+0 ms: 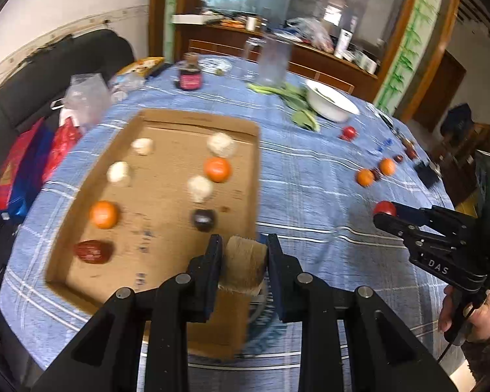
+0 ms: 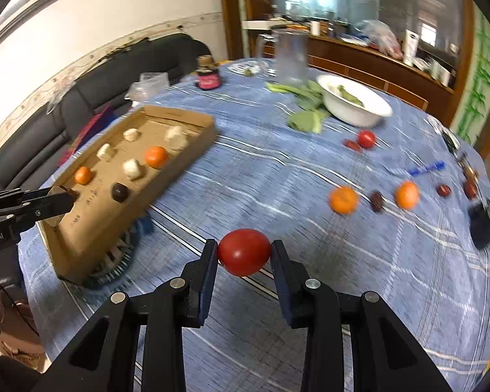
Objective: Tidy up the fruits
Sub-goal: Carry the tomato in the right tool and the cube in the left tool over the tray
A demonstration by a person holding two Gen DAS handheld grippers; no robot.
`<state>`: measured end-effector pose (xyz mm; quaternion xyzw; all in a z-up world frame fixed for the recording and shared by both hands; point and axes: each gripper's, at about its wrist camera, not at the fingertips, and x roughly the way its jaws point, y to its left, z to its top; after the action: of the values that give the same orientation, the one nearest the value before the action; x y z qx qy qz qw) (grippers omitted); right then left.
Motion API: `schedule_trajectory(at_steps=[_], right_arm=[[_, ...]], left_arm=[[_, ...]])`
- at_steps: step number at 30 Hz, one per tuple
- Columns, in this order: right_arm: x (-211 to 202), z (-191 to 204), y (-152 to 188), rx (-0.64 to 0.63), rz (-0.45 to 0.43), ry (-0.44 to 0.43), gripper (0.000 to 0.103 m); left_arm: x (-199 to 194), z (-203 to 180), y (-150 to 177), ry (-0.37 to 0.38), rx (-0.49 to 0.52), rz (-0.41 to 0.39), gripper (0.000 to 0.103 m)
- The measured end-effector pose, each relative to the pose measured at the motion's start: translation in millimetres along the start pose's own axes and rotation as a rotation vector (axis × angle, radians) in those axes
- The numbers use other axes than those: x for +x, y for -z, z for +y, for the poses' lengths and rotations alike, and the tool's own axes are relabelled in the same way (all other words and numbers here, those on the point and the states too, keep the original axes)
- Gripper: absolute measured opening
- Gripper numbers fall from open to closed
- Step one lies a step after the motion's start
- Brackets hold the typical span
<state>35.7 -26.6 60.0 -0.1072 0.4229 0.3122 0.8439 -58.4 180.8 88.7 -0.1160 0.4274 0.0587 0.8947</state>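
Partly claw-hidden brown fuzzy fruit [image 1: 243, 266]

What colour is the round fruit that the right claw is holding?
Red: the tomato, pinched in the right claw, shows best in the right wrist view.

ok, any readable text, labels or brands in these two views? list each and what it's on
"DAS": white letters on the black body of the right gripper, left wrist view.
"obot.AI": partial white lettering, start cut off by the frame edge, on the black body of the left gripper, right wrist view.
Pink label on the dark jar: too blurred to read.
Dark print on the floor of the brown cardboard tray: smeared, unreadable.
Red and blue bags beside the table: print unreadable.
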Motion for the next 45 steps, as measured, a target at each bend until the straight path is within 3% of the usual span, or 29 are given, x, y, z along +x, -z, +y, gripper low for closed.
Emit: schedule_trajectory(at_steps=[10, 17, 26, 45], right_arm=[[16.5, 56.5, -36.9, -0.097, -0.018, -0.086, 0.036], [31.7, 98.8, -52.8, -0.168, -0.013, -0.147, 0.036], [57.6, 142.2, -44.8, -0.251, 0.044, -0.208, 0.037], [98.9, 160.7, -32.6, -0.299, 0.145, -0.232, 0.037]], left_arm=[[-15.4, 66.1, 7.4, -0.098, -0.093, -0.014, 0.026], [-10.0, 91.7, 20.5, -0.123, -0.134, 0.017, 0.026], [8.1, 103.0, 25.1, -0.131, -0.155, 0.051, 0.026], [40.6, 108.2, 24.7, -0.127, -0.170, 0.108, 0.026]])
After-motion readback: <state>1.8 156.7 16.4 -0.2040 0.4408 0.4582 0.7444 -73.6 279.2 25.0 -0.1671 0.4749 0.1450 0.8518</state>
